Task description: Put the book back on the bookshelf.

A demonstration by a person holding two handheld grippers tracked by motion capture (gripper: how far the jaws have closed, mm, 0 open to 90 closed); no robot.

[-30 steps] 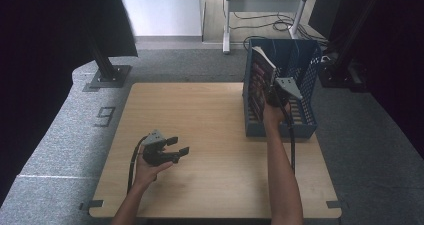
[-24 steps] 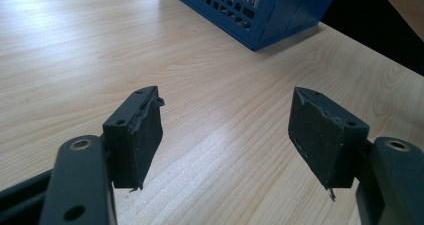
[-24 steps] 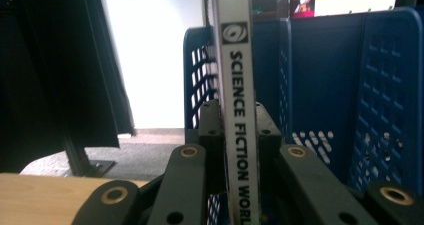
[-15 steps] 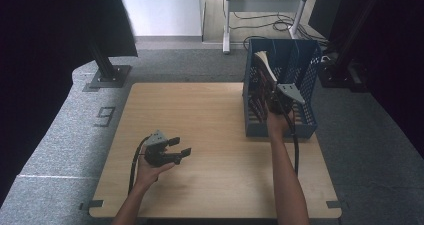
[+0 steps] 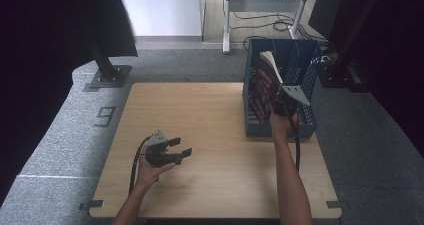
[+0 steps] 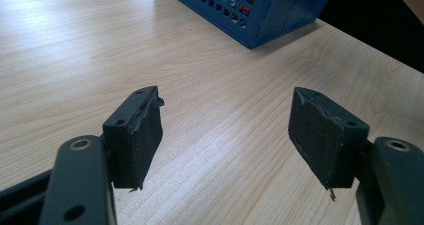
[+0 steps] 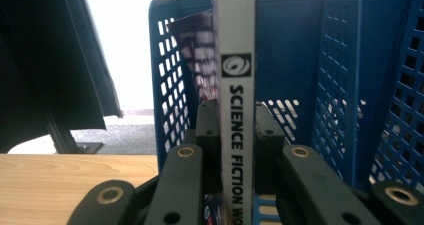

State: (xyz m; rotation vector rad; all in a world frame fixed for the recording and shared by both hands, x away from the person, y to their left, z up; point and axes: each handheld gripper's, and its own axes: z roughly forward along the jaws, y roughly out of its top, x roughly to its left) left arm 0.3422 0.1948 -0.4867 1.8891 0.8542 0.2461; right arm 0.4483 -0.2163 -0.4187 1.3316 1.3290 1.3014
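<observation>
Table [image 5: 210,135], blue file rack [image 5: 305,120] at its right. My right gripper [image 7: 235,130] was clamped on a book [image 7: 235,85] by the spine, raised over the rack; it could have snagged a divider or slipped. Left gripper [image 6: 225,135] rested, jaws apart.

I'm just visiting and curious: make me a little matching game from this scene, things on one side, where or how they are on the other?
Things:
1. left gripper
2. right gripper
3. book
4. blue rack

States:
a. stands on the table's right side
b. clamped upright by its white spine
c. open, with nothing between its jaws, over bare wood
d. shut on the book

Pairs: 1-c, 2-d, 3-b, 4-a
</observation>
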